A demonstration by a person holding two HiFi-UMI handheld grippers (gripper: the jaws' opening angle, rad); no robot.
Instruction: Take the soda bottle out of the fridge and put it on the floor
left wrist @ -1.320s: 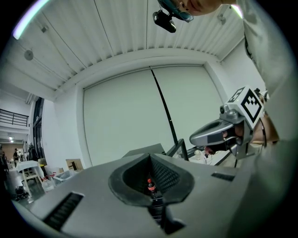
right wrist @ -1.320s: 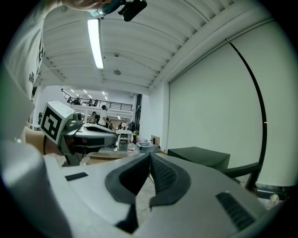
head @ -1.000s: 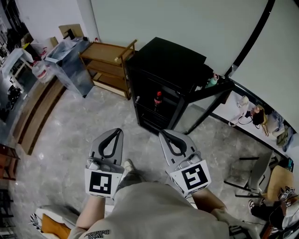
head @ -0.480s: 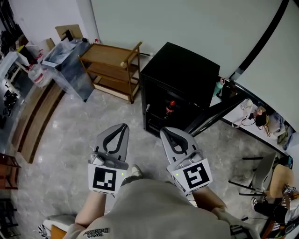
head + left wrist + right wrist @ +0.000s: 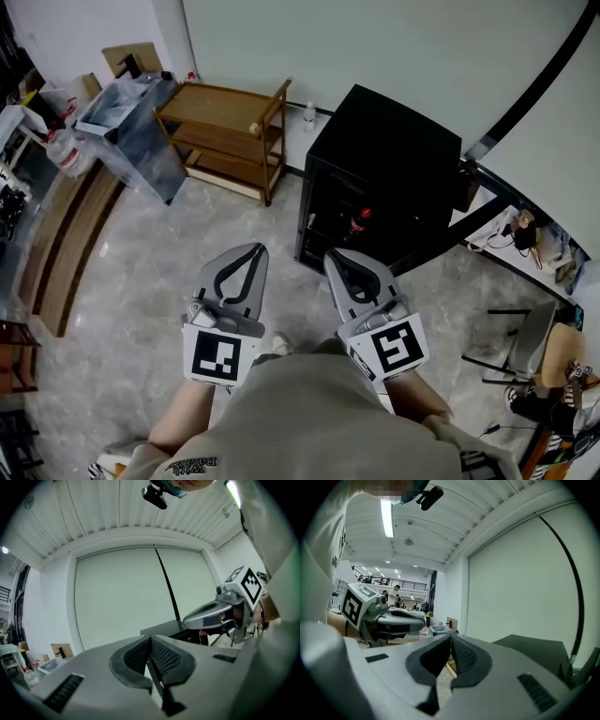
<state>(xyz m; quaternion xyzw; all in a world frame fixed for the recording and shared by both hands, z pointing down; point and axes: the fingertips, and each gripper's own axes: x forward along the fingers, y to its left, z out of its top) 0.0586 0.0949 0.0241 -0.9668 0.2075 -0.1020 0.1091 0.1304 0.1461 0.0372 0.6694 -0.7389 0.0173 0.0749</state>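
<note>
Inside the black fridge (image 5: pixel 392 159), on a shelf near its front, stands the soda bottle (image 5: pixel 357 224). It is upright, with its long axis vertical, its red cap pointing up and a dark body below. It shows through the fridge's front, and whether a door stands before it cannot be told. The bottle touches neither gripper.

In front of the fridge, over the grey floor (image 5: pixel 141 272), the person holds both grippers side by side, both pointing toward the fridge. The left gripper (image 5: pixel 256 249) is to the left of the fridge's front corner. Its jaws are pressed together with nothing between them, the dark ribbed pads meeting along one line in the left gripper view. The right gripper (image 5: pixel 334 254) is just before the fridge's lower front, below the bottle in the head view. Its jaws are likewise closed tight on nothing. The marker cubes sit at the rear of each gripper, nearest the person.

Left of the fridge, against the wall, stands a wooden cart (image 5: pixel 228 134) with open shelves. A small clear bottle (image 5: pixel 309 114) stands on the floor between the cart and the fridge. Further left is a bin (image 5: pixel 131 131) wrapped in plastic. Right of the fridge, a tabletop (image 5: pixel 525 265) on black legs carries small clutter.
</note>
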